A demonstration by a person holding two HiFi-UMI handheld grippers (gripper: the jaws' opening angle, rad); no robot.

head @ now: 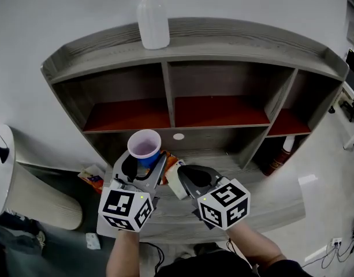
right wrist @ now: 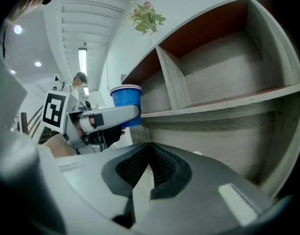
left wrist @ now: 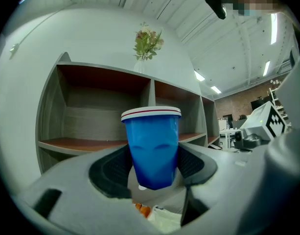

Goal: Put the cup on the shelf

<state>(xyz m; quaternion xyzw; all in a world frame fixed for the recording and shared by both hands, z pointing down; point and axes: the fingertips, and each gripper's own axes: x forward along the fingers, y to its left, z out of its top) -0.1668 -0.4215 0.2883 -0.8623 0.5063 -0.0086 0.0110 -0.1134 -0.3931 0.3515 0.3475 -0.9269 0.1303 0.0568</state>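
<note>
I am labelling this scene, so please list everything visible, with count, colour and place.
grey wooden shelf unit with reddish boards: one, grey, against the white wall
white ceramic vase with flowers: one, white, on the shelf's top
blue plastic cup with white rim: one, blue, upright before the shelf
dark red bottle: one, dark red, low beside the shelf's right end
left gripper: one, grey, shut on the cup
right gripper: one, grey, shut, empty
</note>
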